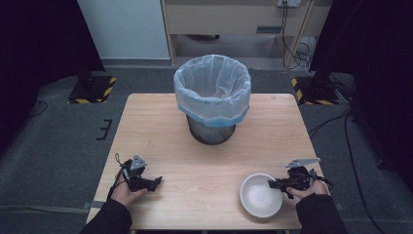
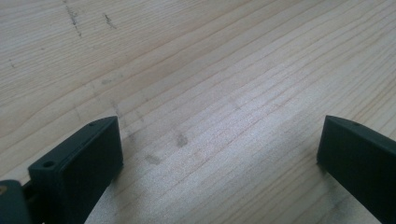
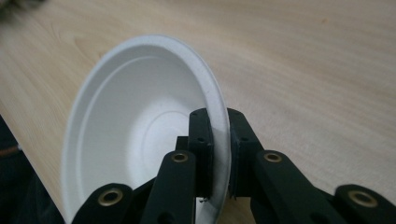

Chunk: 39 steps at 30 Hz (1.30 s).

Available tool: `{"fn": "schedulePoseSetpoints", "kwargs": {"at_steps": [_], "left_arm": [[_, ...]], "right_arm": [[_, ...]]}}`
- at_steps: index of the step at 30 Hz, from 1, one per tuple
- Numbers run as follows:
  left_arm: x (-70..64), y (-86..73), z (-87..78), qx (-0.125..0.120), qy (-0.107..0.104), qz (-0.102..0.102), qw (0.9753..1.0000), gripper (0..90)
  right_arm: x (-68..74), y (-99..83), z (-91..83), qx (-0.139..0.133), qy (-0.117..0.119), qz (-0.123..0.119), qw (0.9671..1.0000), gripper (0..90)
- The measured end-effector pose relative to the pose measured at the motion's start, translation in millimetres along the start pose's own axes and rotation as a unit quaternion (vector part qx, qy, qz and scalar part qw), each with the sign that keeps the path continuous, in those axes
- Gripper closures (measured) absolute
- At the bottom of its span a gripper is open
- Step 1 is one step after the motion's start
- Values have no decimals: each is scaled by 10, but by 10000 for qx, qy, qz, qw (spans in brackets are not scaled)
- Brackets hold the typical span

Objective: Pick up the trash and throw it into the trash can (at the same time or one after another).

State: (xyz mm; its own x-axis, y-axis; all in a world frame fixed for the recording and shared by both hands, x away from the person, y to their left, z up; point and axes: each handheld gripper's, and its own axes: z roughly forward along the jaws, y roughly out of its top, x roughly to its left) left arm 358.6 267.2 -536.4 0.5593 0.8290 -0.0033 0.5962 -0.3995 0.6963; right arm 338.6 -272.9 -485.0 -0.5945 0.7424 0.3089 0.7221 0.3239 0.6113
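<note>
**White bowl pinched at the near right edge of the table**

The white bowl [image 1: 261, 195] sits at about 5 o'clock on the wooden table [image 1: 209, 156], its near rim close to the table's front edge and the right edge not far off at 3 o'clock. The right gripper [image 1: 274, 184] comes in from the bowl's 3 o'clock side. In the right gripper view its jaws are closed down on the bowl's rim [image 3: 219, 140], one jaw inside the bowl and one outside, with only the thin wall between them. The bowl's hollow looks bare and white.

Outward from the bowl, open tabletop runs toward 9 o'clock across the front half of the table. At 12 o'clock, toward the far edge, stands a waste bin [image 1: 212, 97] lined with a pale blue bag, well apart from the bowl and the one tall thing on the table.

The left gripper [image 1: 157, 182] rests at about 7 o'clock, near the left edge, held in the person's left hand [image 1: 127, 194]. Its jaws stand wide apart with nothing between them but bare wood grain [image 2: 219, 135].
</note>
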Motion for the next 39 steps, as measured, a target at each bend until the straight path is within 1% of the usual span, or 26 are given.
{"fn": "schedulePoseSetpoints", "kwargs": {"at_steps": [2, 4, 5, 7, 11, 13, 14, 17, 19, 22, 24, 25, 26, 29, 31, 33, 35, 36, 37, 38, 39], "left_arm": [[0, 0, 0, -1, 0, -1, 10000, 0], [0, 0, 0, 0, 0, 0, 10000, 0], [0, 0, 0, 1, -1, 0, 10000, 0], [0, 0, 0, 0, -1, 0, 10000, 0], [0, 0, 0, -1, -1, -1, 10000, 0], [0, 0, 0, 0, -1, -1, 10000, 0], [0, 0, 0, 0, -1, 0, 10000, 0], [0, 0, 0, 0, -1, 0, 10000, 0], [0, 0, 0, -1, -1, -2, 10000, 0], [0, 0, 0, 1, -1, 1, 10000, 0], [0, 0, 0, 1, -1, 0, 10000, 0], [0, 0, 0, 0, -2, 0, 10000, 0], [0, 0, 0, 0, -1, 0, 10000, 0], [0, 0, 0, 0, -2, 0, 10000, 0], [0, 0, 0, -1, 0, -1, 10000, 0], [0, 0, 0, -1, -1, -1, 10000, 0], [0, 0, 0, -1, -2, -1, 10000, 0], [0, 0, 0, -1, -2, -1, 10000, 0], [0, 0, 0, 0, -1, 0, 10000, 0], [0, 0, 0, -1, -2, -1, 10000, 0], [0, 0, 0, -2, -2, -2, 10000, 0]], "right_arm": [[-4, 19, -37, -180, -44, 45, 9998, 838], [-10, 30, -61, -305, -164, 30, 9994, 838], [-6, 37, -76, -362, -174, 89, 9992, 838], [-7, 55, -105, -528, -215, 115, 9983, 838], [-7, 90, -166, -898, -321, 190, 9953, 839], [-7, 105, -199, -1115, -378, 263, 9927, 839], [-6, 114, -220, -1274, -399, 323, 9905, 838], [-12, 132, -265, -1623, -476, 386, 9848, 838], [-10, 147, -298, -1925, -528, 461, 9788, 838], [-6, 162, -333, -2219, -557, 572, 9718, 839], [-5, 174, -361, -2446, -618, 628, 9656, 838], [-6, 179, -372, -2524, -645, 636, 9634, 838], [-7, 188, -388, -2626, -656, 657, 9604, 838], [-18, 200, -401, -2802, -541, 747, 9555, 838], [-27, 208, -406, -2912, -550, 759, 9521, 838], [-30, 220, -420, -3037, -571, 772, 9479, 838], [-29, 239, -442, -3179, -593, 800, 9429, 838], [-27, 252, -458, -3291, -625, 818, 9387, 838], [-26, 260, -466, -3347, -636, 828, 9365, 838], [-19, 272, -477, -3443, -660, 846, 9327, 838], [-15, 279, -483, -3481, -669, 856, 9311, 838]]}}
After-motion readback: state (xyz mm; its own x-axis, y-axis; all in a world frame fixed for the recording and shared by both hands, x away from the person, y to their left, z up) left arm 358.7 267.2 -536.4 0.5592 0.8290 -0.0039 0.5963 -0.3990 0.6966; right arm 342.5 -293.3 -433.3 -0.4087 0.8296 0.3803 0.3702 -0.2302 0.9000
